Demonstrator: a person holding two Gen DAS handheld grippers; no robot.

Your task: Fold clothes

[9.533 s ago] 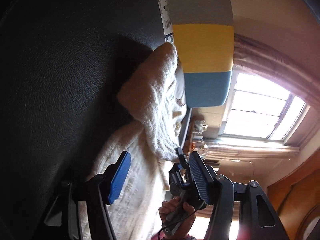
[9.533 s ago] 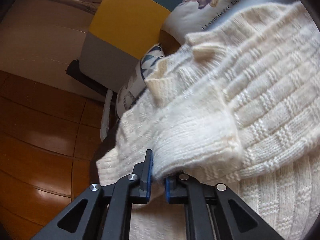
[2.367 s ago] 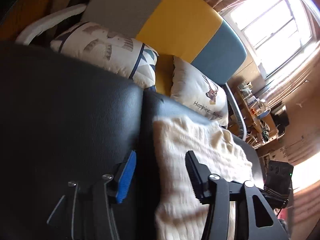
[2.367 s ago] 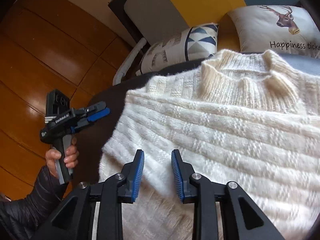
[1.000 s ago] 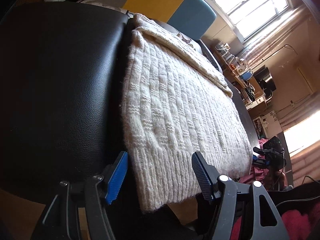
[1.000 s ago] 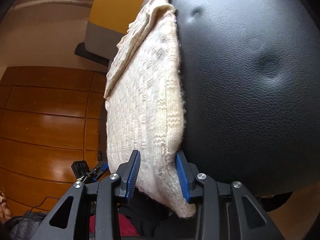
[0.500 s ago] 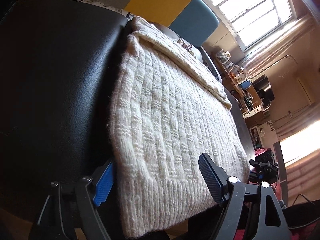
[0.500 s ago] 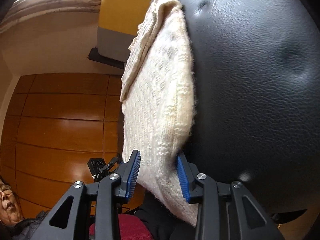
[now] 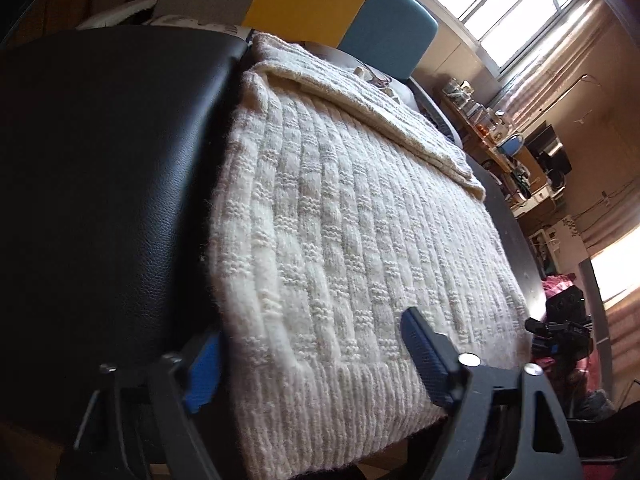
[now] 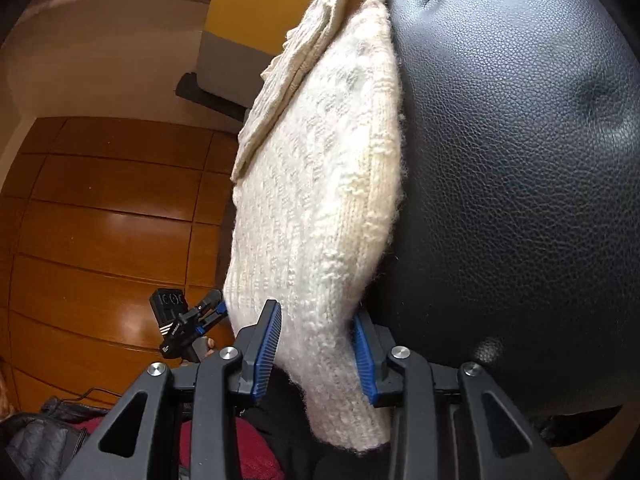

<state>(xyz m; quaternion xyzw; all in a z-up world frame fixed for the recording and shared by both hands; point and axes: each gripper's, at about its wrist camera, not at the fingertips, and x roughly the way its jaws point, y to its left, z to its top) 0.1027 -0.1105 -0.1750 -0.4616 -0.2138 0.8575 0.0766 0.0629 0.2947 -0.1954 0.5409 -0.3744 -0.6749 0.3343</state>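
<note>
Cream knit sweater point(image 9: 352, 240) flat on black leather seat point(image 9: 100, 184), ribbed hem hanging over the near edge. Left tongs point(image 9: 316, 364) straddling the hem's left corner, jaws closing, not yet pinching. Right tongs point(image 10: 316, 344) closing on the hem's right corner, pads against the knit. Striped cushion point(image 9: 340, 4) behind.

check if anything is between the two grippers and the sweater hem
Nothing visible is. The sweater hem corners already sit between the jaws of the left gripper and the right gripper, both closing. Only the black cushion lies underneath.
</note>
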